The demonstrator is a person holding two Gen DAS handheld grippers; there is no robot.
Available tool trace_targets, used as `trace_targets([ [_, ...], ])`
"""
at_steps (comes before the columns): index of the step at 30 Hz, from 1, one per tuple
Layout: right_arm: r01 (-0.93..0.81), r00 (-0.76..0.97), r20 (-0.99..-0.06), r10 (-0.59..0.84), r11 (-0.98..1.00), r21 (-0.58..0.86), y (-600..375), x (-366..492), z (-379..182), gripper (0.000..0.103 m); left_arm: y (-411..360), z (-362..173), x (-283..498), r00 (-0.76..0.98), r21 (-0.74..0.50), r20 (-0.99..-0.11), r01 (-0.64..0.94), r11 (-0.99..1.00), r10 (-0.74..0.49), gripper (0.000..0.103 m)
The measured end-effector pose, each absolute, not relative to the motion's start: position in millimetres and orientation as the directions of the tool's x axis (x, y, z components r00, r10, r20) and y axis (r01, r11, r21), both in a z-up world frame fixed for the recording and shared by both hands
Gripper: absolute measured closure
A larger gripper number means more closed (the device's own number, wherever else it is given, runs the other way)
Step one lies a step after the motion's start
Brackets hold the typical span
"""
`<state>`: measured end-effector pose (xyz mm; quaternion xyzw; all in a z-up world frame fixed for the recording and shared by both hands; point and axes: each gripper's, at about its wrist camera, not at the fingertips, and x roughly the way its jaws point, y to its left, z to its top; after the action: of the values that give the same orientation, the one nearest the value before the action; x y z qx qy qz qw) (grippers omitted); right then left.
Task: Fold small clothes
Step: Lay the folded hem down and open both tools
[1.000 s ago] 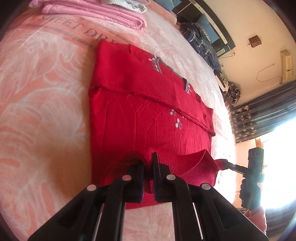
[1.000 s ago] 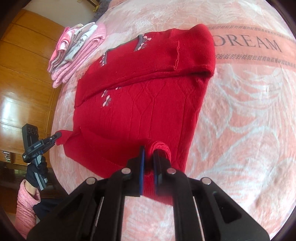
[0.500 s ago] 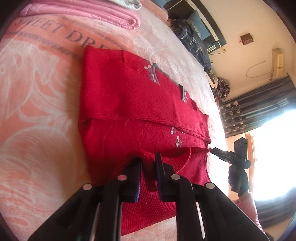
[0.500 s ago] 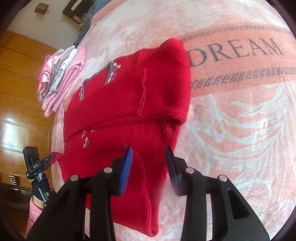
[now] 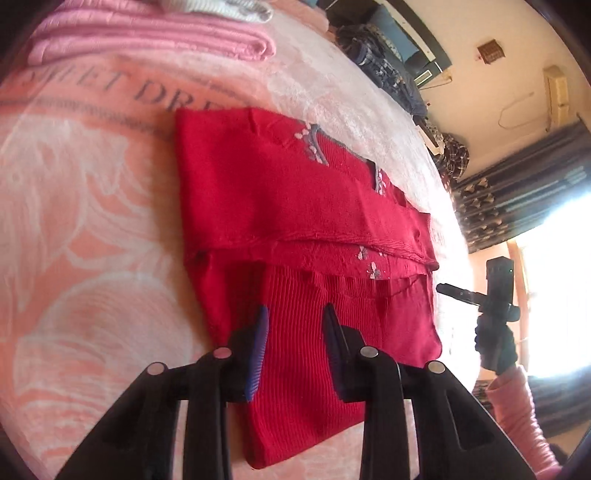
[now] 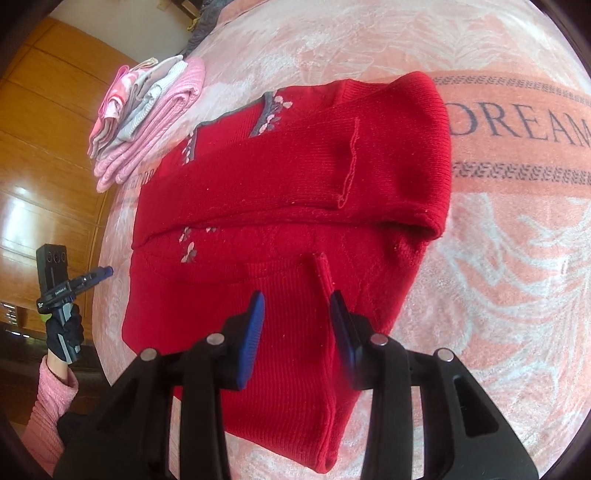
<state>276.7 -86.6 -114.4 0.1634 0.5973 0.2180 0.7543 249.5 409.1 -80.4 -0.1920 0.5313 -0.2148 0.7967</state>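
Observation:
A small red knit sweater (image 5: 295, 206) with grey trim and pink flowers lies on the pink bed cover, both sides folded in over its middle. In the right wrist view the same sweater (image 6: 295, 177) shows its folded sleeve on top and a ribbed flap near me. My left gripper (image 5: 295, 325) hovers open just above the near ribbed flap, holding nothing. My right gripper (image 6: 295, 314) is open too, over the opposite end of that flap. Each gripper appears in the other's view: the right gripper (image 5: 448, 290) and the left gripper (image 6: 105, 272), both in gloved hands.
A stack of folded pink and striped clothes (image 5: 147, 33) sits at the far edge of the bed, also seen as a stack (image 6: 147, 110) near the wooden wall panels (image 6: 37, 147). The bed cover (image 6: 498, 240) carries the word DREAM. Dark curtains (image 5: 517, 206) hang beyond the bed.
Both grippers carried the near edge of the sweater over onto the body, then let go. The right opened first, the left after; the flap now lies flat.

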Motion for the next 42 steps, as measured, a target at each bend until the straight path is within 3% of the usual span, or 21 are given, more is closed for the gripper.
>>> trace_targets([
  [5,-0.138,0.189,-0.831,0.523,0.852,0.505,-82.7,277.9,-114.9,0.064,379.2,-69.6,238.0,0.374,-0.335,-0.804,0.357,0.872,-0.462,0.057],
  [17,-0.218,0.167,-0.847,0.504,0.857,0.467,-59.9,281.3,-118.2,0.057,353.5,-118.9,260.2,0.321,-0.26,-0.866,0.365,0.894,-0.383,0.058],
  [22,-0.287,0.144,-0.867,0.476,0.859,0.424,-48.1,281.5,-124.0,0.057,357.3,-117.7,255.2,0.32,-0.316,-0.834,0.392,0.864,-0.45,0.094],
  [24,-0.311,0.137,-0.877,0.461,0.86,0.404,-44.5,281.2,-126.7,0.055,361.1,-116.7,254.2,0.323,-0.348,-0.817,0.384,0.855,-0.477,0.1],
  [27,-0.342,0.136,-0.889,0.437,0.863,0.372,-41.8,280.4,-129.6,0.054,361.3,-117.5,253.7,0.324,-0.334,-0.824,0.384,0.861,-0.465,0.1],
  [29,-0.333,0.137,-0.889,0.437,0.866,0.374,-42.8,281.9,-132.3,0.054,360.1,-119.6,254.3,0.322,-0.315,-0.836,0.382,0.869,-0.444,0.099],
  [34,-0.332,0.154,-0.893,0.424,0.873,0.357,-45.9,284.5,-127.7,0.053,360.0,-119.8,253.1,0.335,-0.285,-0.844,0.379,0.88,-0.418,0.077],
  [42,-0.336,0.158,-0.915,0.371,0.892,0.303,-44.4,287.8,-134.1,0.049,349.5,-120.0,253.8,0.352,-0.195,-0.869,0.403,0.894,-0.348,0.067],
])
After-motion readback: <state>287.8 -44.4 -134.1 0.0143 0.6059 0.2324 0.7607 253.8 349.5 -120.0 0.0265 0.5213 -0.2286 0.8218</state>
